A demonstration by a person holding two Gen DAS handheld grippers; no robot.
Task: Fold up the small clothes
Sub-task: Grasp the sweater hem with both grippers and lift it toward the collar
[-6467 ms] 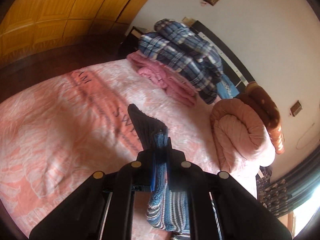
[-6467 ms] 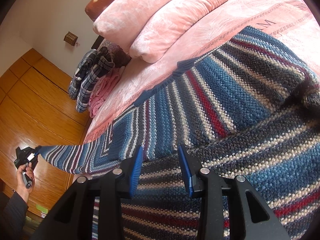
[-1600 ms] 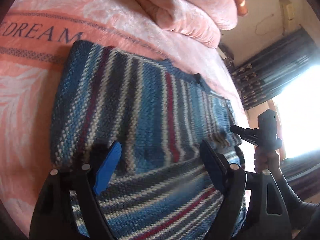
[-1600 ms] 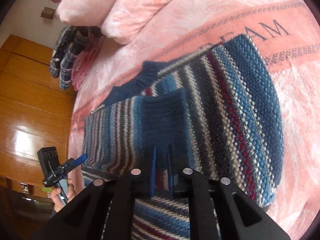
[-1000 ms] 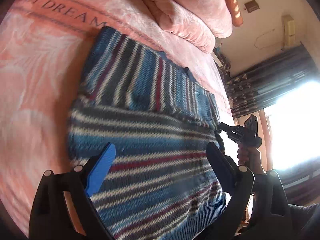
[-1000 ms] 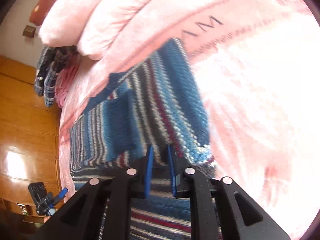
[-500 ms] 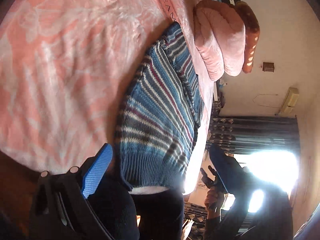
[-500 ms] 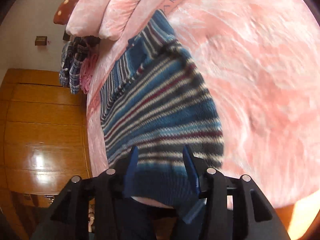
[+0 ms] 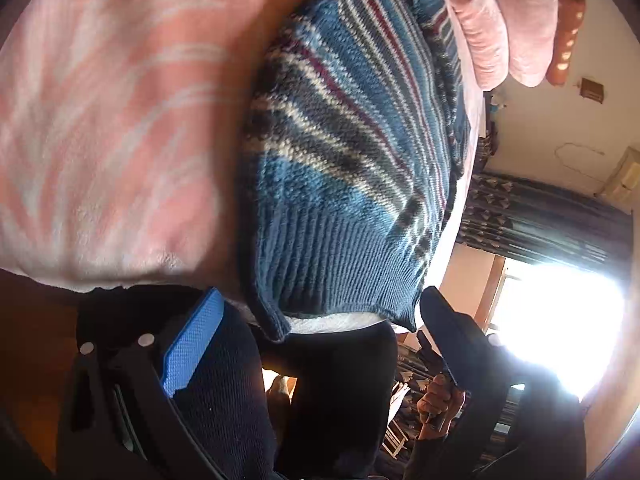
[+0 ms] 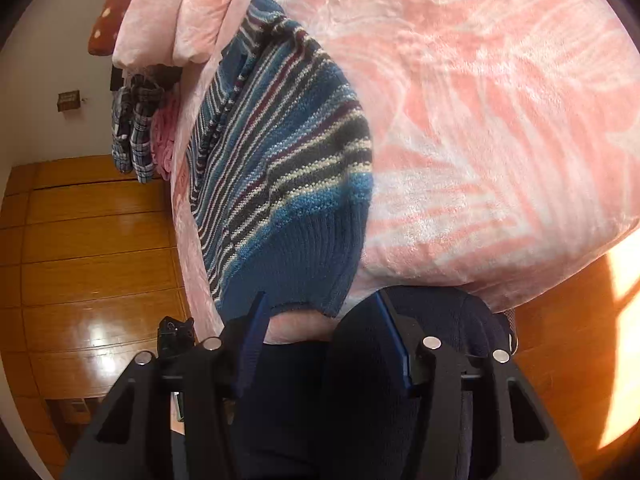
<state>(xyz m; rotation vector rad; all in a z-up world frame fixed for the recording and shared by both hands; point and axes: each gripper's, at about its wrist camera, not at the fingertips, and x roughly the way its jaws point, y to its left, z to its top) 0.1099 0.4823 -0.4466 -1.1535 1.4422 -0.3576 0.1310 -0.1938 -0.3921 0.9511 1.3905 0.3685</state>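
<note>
Pink bedspread (image 10: 500, 120), striped sweater (image 9: 340, 140), wooden wardrobe (image 10: 92, 260), perhaps curtains (image 9: 560, 216)

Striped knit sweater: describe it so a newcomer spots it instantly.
Start at the pink leaf-patterned bedspread. At the bed's near edge lies the blue, grey, white and maroon striped knit sweater, its ribbed dark-blue hem overhanging. Unlike the plaid clothes pile near the pink pillows, it's knitted and striped.

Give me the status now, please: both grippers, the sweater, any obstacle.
Left gripper open, right gripper open, both empty. Striped sweater lies on pink bed cover, hem overhanging the edge. Nothing in the way.
</note>
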